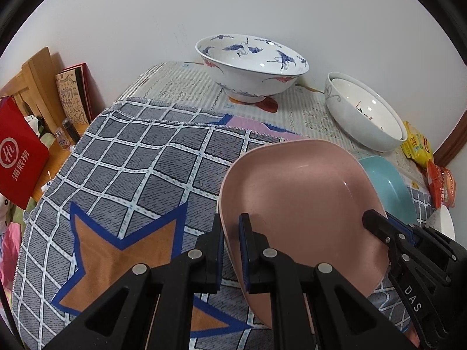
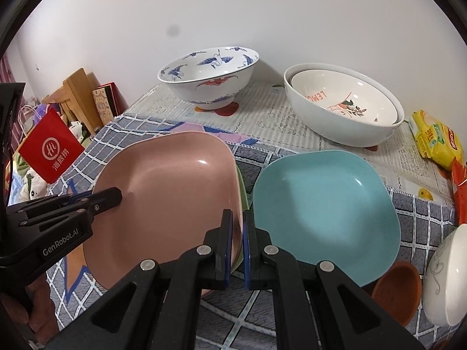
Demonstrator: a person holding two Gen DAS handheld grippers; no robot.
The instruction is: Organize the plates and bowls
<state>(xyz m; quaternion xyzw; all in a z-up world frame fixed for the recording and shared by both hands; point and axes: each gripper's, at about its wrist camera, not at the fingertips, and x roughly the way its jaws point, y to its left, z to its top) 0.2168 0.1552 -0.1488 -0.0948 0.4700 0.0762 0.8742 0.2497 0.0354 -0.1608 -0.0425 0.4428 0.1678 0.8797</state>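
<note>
Lived-in home, prob. a dining corner against a plain white wall (image 2: 116, 14). Shown by: table spread w/ a grey checked cloth with orange star print (image 1: 122, 157) over a pale lace-pattern table cover (image 2: 262, 110); mismatched crockery, e.g. a white porcelain bowl with blue crane motifs (image 2: 208, 77) and nested white ceramic bowls with a floral print (image 2: 344, 108); yellow snack packets (image 2: 435, 138) and red snack packets (image 1: 442, 185) at the table edge; red paper shopping bag with white logo (image 2: 51, 150), wooden chair back (image 1: 35, 78) and general clutter at the left side.
</note>
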